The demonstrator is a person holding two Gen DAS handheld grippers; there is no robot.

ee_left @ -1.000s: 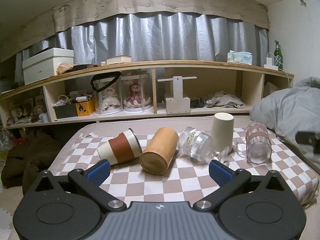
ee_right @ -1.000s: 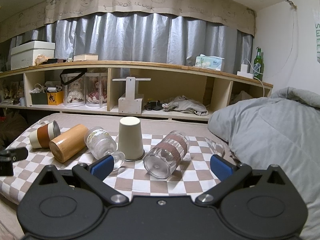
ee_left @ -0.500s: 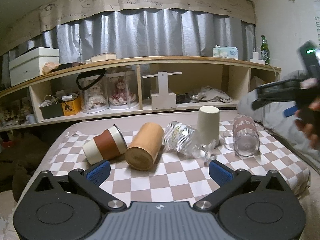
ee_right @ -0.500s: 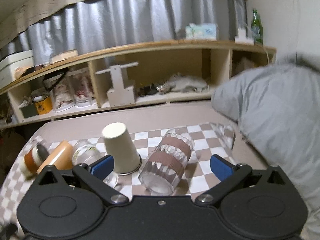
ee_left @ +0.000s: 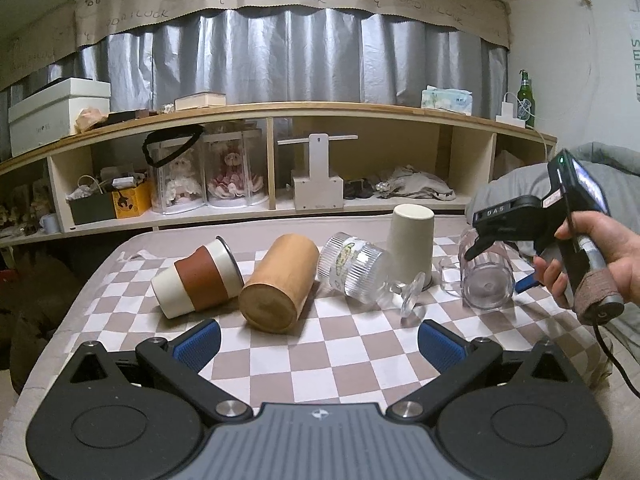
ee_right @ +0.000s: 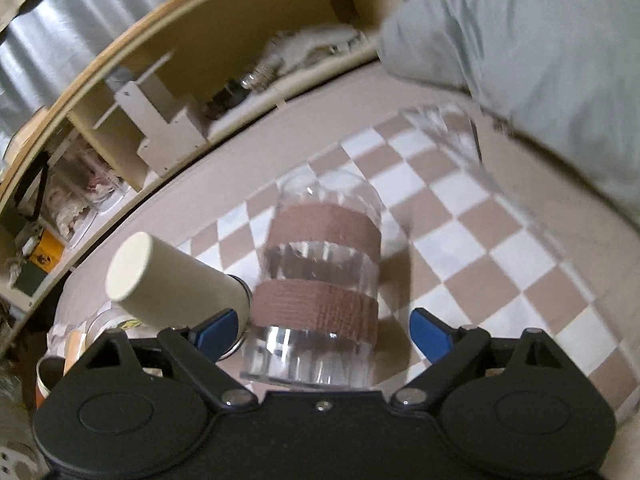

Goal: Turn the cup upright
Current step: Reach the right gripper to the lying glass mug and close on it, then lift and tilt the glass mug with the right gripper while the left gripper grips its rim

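Note:
Several cups lie on a checkered cloth (ee_left: 340, 344). A clear cup with brown bands (ee_right: 320, 280) lies on its side, its open end toward the right wrist camera. My right gripper (ee_right: 322, 326) is open, its blue pads on either side of the cup's mouth end; it also shows in the left wrist view (ee_left: 500, 256) at this cup (ee_left: 486, 280). A cream cup (ee_left: 412, 240) stands upside down. A ribbed clear goblet (ee_left: 356, 272), a wooden cup (ee_left: 280, 284) and a brown-and-white cup (ee_left: 200, 278) lie on their sides. My left gripper (ee_left: 318, 346) is open and empty, near the front.
A small clear glass (ee_left: 450, 276) sits between the cream cup and the banded cup. A wooden shelf unit (ee_left: 280, 184) runs behind the table. A grey duvet (ee_right: 520, 40) lies to the right. Another clear glass (ee_right: 460, 140) is at the cloth's far right.
My right gripper has moved in and tilted down over the brown-banded cup, which now sits between its open fingers. The left gripper has stayed nearly still. The cups have not moved.

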